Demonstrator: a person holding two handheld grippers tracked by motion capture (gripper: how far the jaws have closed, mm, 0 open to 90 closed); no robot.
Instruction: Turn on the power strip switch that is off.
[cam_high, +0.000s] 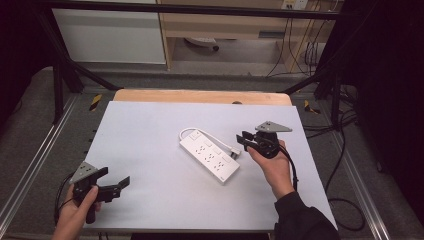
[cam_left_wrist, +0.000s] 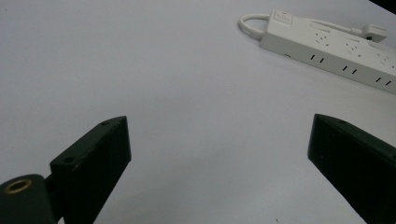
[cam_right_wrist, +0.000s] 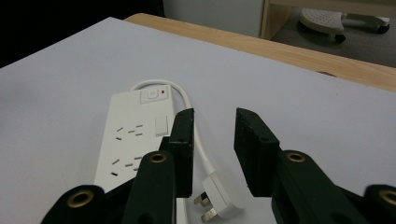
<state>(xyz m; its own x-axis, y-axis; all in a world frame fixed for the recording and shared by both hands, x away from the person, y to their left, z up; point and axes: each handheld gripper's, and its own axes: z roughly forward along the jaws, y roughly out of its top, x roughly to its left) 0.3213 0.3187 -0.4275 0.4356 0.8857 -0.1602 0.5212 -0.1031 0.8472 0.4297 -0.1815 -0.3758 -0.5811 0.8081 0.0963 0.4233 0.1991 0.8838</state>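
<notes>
Now your right gripper (cam_right_wrist: 212, 154) is hovering, jaws apart and gripping nothing, over the white plug (cam_right_wrist: 217, 198) beside the white power strip (cam_right_wrist: 133, 140); your left gripper (cam_left_wrist: 219, 158) is gaping wide, well away.

A white power strip (cam_high: 209, 155) is lying on the pale grey table sheet (cam_high: 150, 150), its white cable (cam_right_wrist: 187, 100) and white plug (cam_right_wrist: 219, 198) showing brass-coloured pins. A small red mark is sitting beside the round white switch (cam_right_wrist: 152, 94) at the strip's far end. Dark slots are dotting its sockets. Light wood is edging the table's far side (cam_high: 200, 96). The left gripper (cam_high: 114, 186) and right gripper (cam_high: 246, 140) are showing black, each topped by a grey plate, with brass-coloured rings at the jaw joints. A black sleeve (cam_high: 302, 220) is covering the right forearm.
</notes>
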